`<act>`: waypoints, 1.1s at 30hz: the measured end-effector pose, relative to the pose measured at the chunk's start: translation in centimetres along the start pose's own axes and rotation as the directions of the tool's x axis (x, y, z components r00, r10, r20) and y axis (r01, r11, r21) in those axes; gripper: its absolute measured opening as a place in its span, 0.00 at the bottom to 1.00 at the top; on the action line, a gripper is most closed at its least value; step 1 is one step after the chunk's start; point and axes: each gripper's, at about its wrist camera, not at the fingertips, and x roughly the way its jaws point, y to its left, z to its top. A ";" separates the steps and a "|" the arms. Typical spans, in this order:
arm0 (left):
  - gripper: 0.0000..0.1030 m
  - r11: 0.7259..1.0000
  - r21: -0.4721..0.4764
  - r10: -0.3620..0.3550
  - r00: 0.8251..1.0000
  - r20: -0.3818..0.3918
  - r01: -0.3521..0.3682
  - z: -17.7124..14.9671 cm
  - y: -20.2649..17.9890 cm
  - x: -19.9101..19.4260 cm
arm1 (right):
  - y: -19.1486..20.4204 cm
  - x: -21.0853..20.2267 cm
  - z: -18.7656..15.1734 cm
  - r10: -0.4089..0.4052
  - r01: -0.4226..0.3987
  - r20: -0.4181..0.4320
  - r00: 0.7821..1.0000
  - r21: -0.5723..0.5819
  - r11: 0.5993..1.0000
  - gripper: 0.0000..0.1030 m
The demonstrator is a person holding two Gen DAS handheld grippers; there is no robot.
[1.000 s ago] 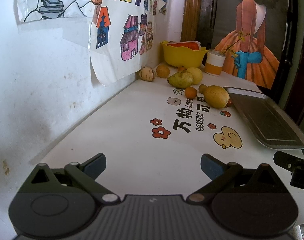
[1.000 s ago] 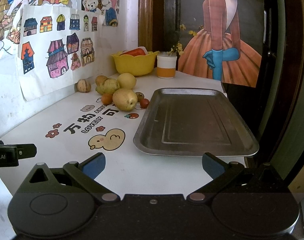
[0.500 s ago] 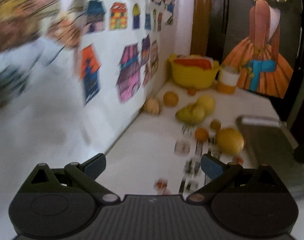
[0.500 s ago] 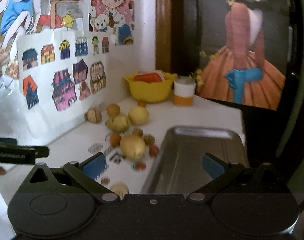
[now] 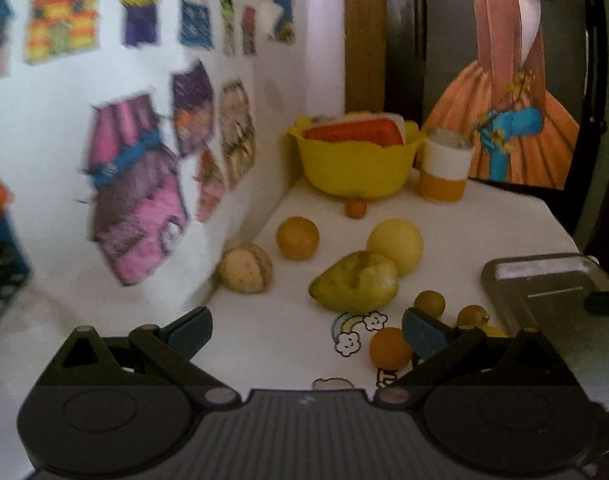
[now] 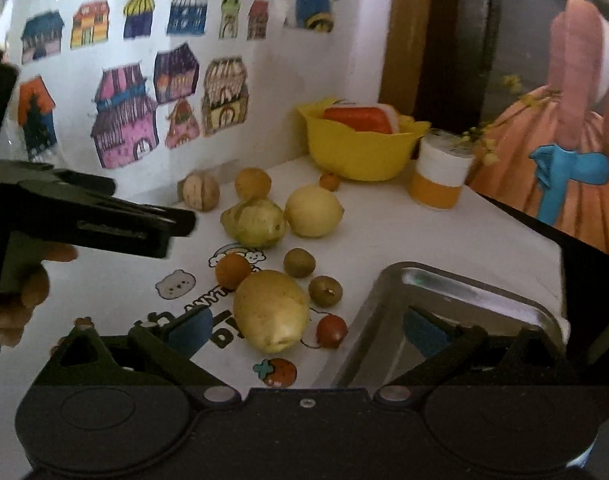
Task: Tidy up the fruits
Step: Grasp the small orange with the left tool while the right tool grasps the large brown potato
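Both grippers, left (image 5: 306,330) and right (image 6: 308,330), hover spread wide and empty above the table (image 6: 404,232). Loose fruit lies between a pear (image 6: 253,222) and a metal tray (image 6: 464,292).

Coloured house drawings (image 6: 124,116) hang on the white wall above a white table (image 6: 444,236) printed with cartoon stickers (image 6: 175,284), a white-and-orange cup (image 6: 440,174) stands beside a painting of a figure in an orange dress (image 6: 552,144), right of a wooden post (image 6: 408,28).
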 end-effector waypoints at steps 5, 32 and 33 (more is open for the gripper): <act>0.99 1.000 -0.012 -0.016 0.998 -0.061 0.016 -0.5 -0.1 2.6 | 0.4 2.3 -0.1 0.018 -0.019 -0.023 1.000 -0.026 0.999 0.91; 0.48 0.967 -0.138 -0.235 0.960 -0.149 0.216 -1.5 -1.0 5.0 | 2.8 5.8 -0.5 0.022 -0.026 -0.031 0.999 -0.132 0.991 0.56; 0.45 0.964 -0.147 -0.245 0.958 -0.150 0.223 -1.5 -1.0 5.0 | 2.7 5.7 -0.6 0.022 -0.026 -0.030 0.999 -0.126 0.992 0.56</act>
